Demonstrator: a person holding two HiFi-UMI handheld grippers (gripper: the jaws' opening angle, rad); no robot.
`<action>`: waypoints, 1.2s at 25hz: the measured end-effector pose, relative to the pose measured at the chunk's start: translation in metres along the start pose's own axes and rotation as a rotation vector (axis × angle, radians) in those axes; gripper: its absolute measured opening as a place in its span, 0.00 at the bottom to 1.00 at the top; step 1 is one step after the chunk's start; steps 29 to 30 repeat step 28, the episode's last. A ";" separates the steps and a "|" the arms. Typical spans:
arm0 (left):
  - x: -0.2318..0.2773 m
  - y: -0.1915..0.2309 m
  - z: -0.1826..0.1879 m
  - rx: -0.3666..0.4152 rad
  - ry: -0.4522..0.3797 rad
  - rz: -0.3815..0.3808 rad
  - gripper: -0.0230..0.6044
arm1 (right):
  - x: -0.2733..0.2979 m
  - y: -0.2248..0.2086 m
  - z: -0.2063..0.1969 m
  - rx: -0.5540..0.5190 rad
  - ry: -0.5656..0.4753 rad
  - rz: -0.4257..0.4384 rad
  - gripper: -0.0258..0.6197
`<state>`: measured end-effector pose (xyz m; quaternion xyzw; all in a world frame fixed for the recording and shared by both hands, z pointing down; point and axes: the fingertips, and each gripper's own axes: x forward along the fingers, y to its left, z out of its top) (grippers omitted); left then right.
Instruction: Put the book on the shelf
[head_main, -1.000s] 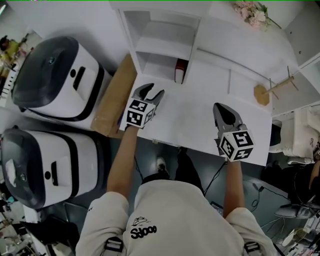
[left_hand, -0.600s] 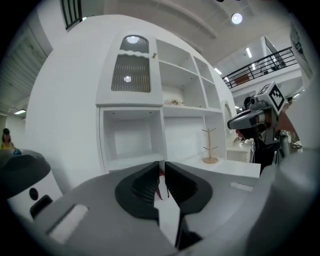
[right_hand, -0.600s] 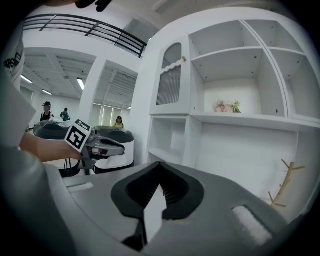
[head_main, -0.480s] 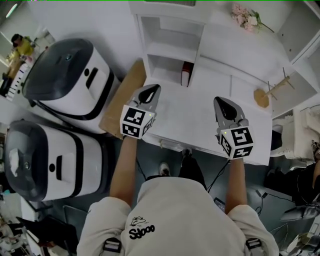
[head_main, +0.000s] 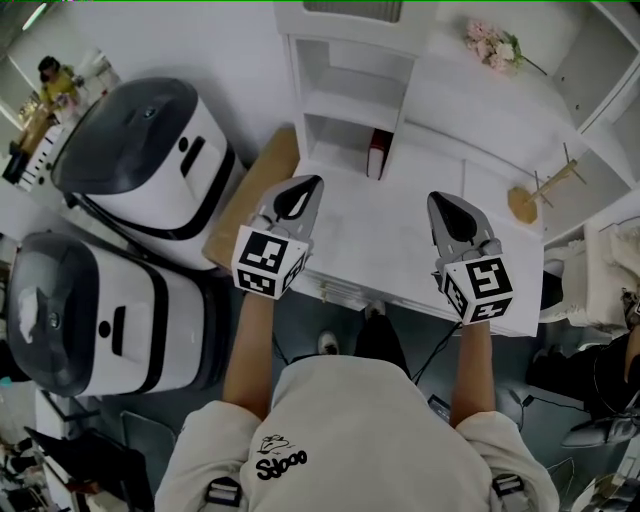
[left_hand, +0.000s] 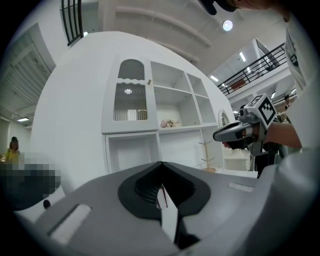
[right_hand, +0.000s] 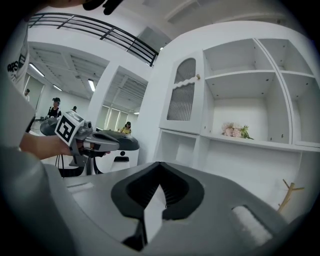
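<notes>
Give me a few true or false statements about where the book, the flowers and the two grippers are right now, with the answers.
1. The book stands in the lower compartment of the shelf. True.
2. The left gripper holds the book. False: its jaws have just closed on nothing, and the book is in the shelf.
3. The right gripper is wide open. False: its jaws are together and empty.
4. The flowers lie between the two grippers. False: they sit on a ledge of the shelf, up at the head view's upper right.
5. A wooden stand sits to the right of the right gripper. True.
</notes>
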<state>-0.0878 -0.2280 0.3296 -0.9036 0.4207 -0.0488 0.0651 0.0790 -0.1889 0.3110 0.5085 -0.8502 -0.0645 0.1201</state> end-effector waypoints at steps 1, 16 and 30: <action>-0.001 -0.002 0.002 0.006 0.000 -0.002 0.06 | 0.001 0.000 0.001 0.001 -0.002 -0.001 0.04; -0.011 -0.010 0.007 0.012 0.010 -0.014 0.06 | 0.002 0.014 0.001 -0.011 0.006 0.012 0.04; -0.010 -0.013 0.000 0.007 0.032 -0.025 0.07 | 0.005 0.017 -0.005 0.007 0.014 0.023 0.04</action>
